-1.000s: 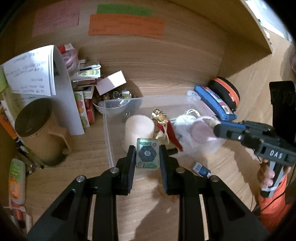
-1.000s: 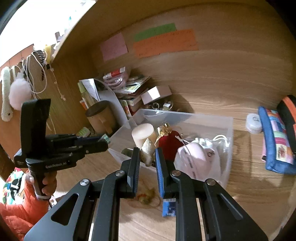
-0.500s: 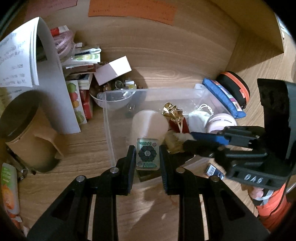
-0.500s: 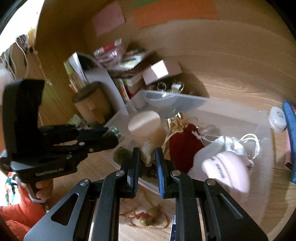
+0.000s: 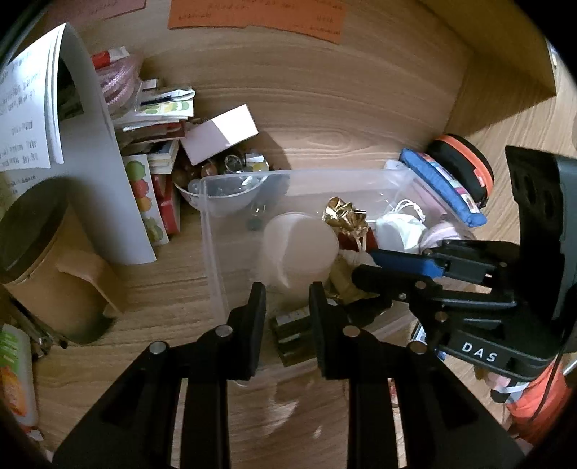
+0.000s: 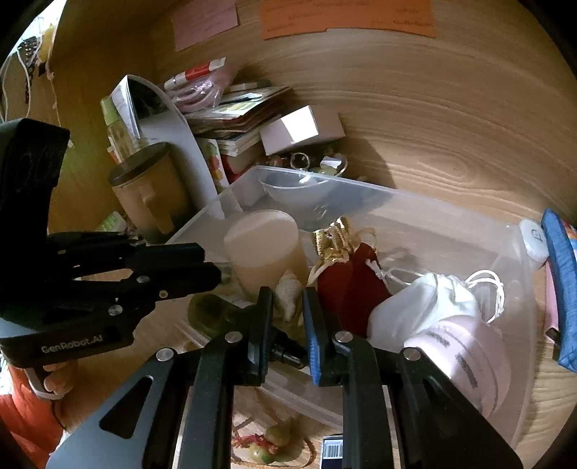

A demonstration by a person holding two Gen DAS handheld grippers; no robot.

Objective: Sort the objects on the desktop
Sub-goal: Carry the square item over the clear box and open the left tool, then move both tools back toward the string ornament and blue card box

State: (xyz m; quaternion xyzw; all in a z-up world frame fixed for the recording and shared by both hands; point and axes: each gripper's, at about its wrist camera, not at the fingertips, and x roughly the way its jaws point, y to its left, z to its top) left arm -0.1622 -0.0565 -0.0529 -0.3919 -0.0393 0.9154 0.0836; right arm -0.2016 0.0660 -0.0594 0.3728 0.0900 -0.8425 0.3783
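Both grippers hung over the clear plastic bin (image 6: 515,281) on the wooden desk. The left gripper (image 5: 287,299) stood released, its jaws apart, with a small green tile (image 5: 291,333) lying in the bin just beneath them. The right gripper (image 6: 286,303) was clenched on a pale spiral seashell (image 6: 288,290), poised above the bin between a cream cylinder (image 6: 265,245) and a red drawstring pouch (image 6: 351,285).

The two tools sat close together, so I judged a careless move could knock one against the other. The shell looked smooth and tapered; it might slip from the pads, or roll against the cylinder on release.

"GenRobot.AI" could be read on the left tool's body and "DAS" on the right's. Writing on the orange note (image 6: 346,18) on the back panel was too small to read.
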